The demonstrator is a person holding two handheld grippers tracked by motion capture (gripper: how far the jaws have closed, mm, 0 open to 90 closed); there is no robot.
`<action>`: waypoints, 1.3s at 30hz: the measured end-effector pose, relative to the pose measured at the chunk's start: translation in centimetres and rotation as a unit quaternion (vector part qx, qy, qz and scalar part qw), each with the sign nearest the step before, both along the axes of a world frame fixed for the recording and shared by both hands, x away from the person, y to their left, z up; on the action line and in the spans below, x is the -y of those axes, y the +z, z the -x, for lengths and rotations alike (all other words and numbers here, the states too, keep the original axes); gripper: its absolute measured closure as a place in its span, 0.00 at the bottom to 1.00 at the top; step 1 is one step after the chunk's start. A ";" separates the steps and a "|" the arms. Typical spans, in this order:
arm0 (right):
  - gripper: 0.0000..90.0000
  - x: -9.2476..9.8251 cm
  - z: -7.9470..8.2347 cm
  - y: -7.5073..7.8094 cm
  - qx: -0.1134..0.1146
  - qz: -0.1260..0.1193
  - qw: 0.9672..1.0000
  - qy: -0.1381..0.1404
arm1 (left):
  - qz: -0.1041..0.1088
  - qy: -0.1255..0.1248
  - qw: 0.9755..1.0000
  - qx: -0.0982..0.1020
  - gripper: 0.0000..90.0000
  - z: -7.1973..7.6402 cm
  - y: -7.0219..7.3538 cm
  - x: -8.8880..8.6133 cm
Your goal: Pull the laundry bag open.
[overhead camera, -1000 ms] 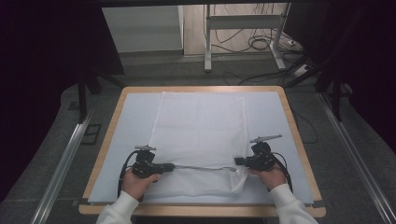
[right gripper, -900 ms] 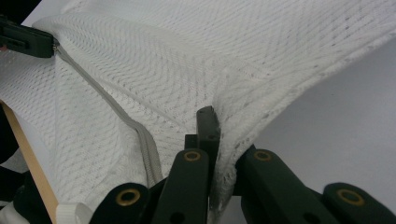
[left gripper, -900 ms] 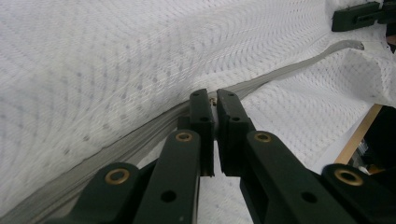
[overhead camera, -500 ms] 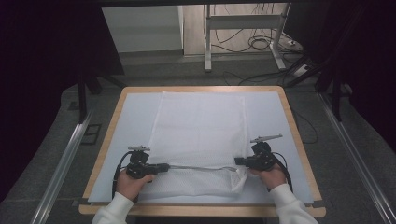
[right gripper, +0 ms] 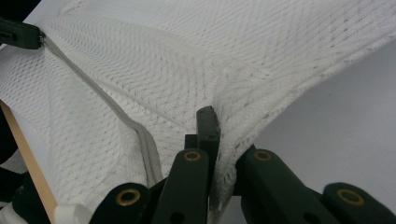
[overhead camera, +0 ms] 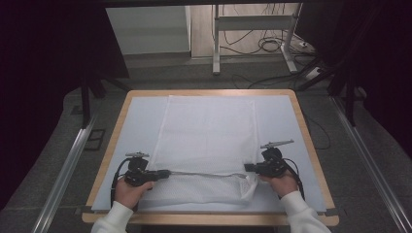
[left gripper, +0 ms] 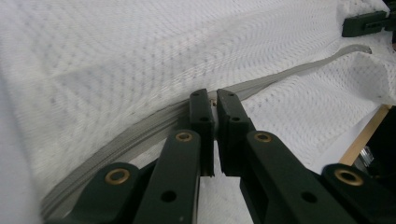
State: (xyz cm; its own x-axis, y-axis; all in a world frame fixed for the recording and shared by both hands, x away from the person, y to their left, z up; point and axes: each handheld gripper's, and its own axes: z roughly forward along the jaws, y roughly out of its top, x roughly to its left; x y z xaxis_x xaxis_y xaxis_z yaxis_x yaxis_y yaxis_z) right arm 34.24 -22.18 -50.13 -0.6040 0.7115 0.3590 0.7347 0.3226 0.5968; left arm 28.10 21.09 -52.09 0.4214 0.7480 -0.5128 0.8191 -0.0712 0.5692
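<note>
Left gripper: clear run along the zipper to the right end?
Probably yes. The left gripper is shut on the zipper, which runs bare to the right gripper pinching the mesh bag.

You are looking at one white mesh bag (overhead camera: 209, 141) with one grey zipper (overhead camera: 204, 173), one table (overhead camera: 311, 145), two grippers, left (overhead camera: 163, 173) and right (overhead camera: 248, 167), and two hands.

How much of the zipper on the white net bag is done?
Done: both grips are set. The right gripper pinches the mesh bag at its near right corner. In hand: the left gripper is shut at the zipper, apparently on its pull, near the bag's left end, and the zipper line looks taut between them. Left: whatever short stretch remains toward the left edge, then letting go.
</note>
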 end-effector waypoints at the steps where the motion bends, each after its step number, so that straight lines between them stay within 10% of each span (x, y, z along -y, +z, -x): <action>1: 0.99 0.0 0.0 0.0 -0.001 -0.001 1.000 0.001 | -0.004 0.000 1.000 0.001 0.97 0.0 0.0 -0.1; 39: 0.99 0.2 -0.1 -0.1 0.001 0.004 1.000 -0.009 | -0.011 0.052 0.999 -0.003 0.97 1.4 -0.6 -5.1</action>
